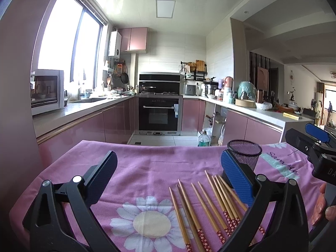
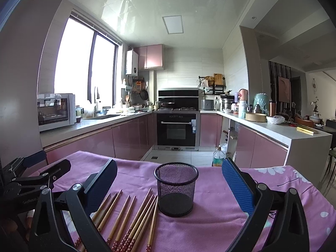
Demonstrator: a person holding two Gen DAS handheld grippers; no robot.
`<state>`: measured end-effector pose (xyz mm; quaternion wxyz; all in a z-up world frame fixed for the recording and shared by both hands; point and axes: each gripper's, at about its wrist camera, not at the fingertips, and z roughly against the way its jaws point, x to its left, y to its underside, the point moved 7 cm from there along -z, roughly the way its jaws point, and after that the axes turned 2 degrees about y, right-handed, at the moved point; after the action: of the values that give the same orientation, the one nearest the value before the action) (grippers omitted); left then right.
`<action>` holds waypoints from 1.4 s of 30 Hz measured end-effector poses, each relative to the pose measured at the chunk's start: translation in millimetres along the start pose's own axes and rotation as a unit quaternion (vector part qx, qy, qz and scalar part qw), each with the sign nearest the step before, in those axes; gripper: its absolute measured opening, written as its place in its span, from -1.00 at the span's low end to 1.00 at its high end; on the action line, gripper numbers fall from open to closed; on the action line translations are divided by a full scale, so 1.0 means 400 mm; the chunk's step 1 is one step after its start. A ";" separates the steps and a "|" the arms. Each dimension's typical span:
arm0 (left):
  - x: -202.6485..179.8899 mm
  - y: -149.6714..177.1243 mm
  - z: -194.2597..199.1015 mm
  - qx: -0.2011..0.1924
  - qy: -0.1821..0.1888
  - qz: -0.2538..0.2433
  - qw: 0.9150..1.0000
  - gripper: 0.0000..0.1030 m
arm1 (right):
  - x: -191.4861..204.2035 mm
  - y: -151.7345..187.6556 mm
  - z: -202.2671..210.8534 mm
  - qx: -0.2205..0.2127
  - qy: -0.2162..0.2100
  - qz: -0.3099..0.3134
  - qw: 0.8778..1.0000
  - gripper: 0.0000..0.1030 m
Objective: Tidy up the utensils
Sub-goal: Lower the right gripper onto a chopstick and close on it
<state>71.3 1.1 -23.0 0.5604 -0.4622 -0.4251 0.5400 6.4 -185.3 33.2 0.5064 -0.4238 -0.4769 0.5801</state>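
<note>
Hovering spread and empty, both claws, left (image 1: 169,175) and right (image 2: 169,183), should pinch 1 chopstick (image 2: 124,216) near its patterned end, then tip it into the cup (image 2: 176,187) ahead.

Chopsticks (image 2: 134,216) on cloth (image 2: 212,218), left of holder (image 2: 176,189).

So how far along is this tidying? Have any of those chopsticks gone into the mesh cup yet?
Nothing looks done yet. The black mesh cup stands upright and empty on the pink cloth, and the chopsticks all lie loose beside it. Nothing is in hand: the left gripper and right gripper are both open and hold nothing. Every chopstick has yet to go into the cup.
</note>
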 end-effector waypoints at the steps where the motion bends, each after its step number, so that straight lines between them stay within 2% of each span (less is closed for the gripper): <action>1: 0.003 0.004 -0.004 0.006 0.000 -0.003 1.000 0.89 | 0.003 0.008 -0.005 0.010 -0.006 0.002 1.000 0.88; 6: 0.003 0.051 -0.038 0.063 0.015 -0.031 0.997 0.88 | 0.024 0.072 -0.046 0.079 -0.039 0.026 0.996 0.88; 9: -0.004 0.085 -0.063 0.101 0.027 -0.050 0.993 0.71 | 0.034 0.125 -0.080 0.130 -0.048 0.040 0.990 0.83; 14: -0.007 0.148 -0.120 0.174 0.055 -0.058 0.982 0.36 | 0.034 0.214 -0.148 0.228 -0.069 0.041 0.970 0.52; 17: -0.010 0.193 -0.159 0.218 0.072 -0.055 0.972 0.14 | 0.032 0.259 -0.184 0.277 -0.077 0.035 0.957 0.24; 20: -0.012 0.229 -0.189 0.247 0.081 -0.060 0.964 0.05 | 0.037 0.289 -0.212 0.312 -0.081 0.038 0.946 0.03; 22: -0.016 0.245 -0.202 0.259 0.084 -0.062 0.960 0.03 | 0.040 0.301 -0.221 0.328 -0.085 0.039 0.940 -0.05; 26: -0.017 0.269 -0.218 0.289 0.097 -0.063 0.950 -0.13 | 0.040 0.332 -0.237 0.357 -0.089 0.041 0.929 -0.21; 30: -0.022 0.290 -0.240 0.318 0.107 -0.059 0.940 -0.23 | 0.046 0.329 -0.245 0.359 -0.087 0.050 0.928 -0.25; 36: -0.032 0.286 -0.277 0.327 0.109 -0.070 0.936 -0.40 | 0.057 0.327 -0.278 0.362 -0.089 0.055 0.926 -0.39; 40: -0.034 0.281 -0.297 0.330 0.107 -0.060 0.936 -0.68 | 0.055 0.323 -0.289 0.363 -0.096 0.041 0.926 -0.68; 42: -0.031 0.279 -0.294 0.329 0.103 -0.050 0.937 -0.74 | 0.055 0.322 -0.292 0.364 -0.102 0.032 0.925 -0.84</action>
<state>161.7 -19.3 -156.7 0.7484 -0.2833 -0.1860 0.5701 93.8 -153.2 -115.3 0.5560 -0.1640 -0.2682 0.7694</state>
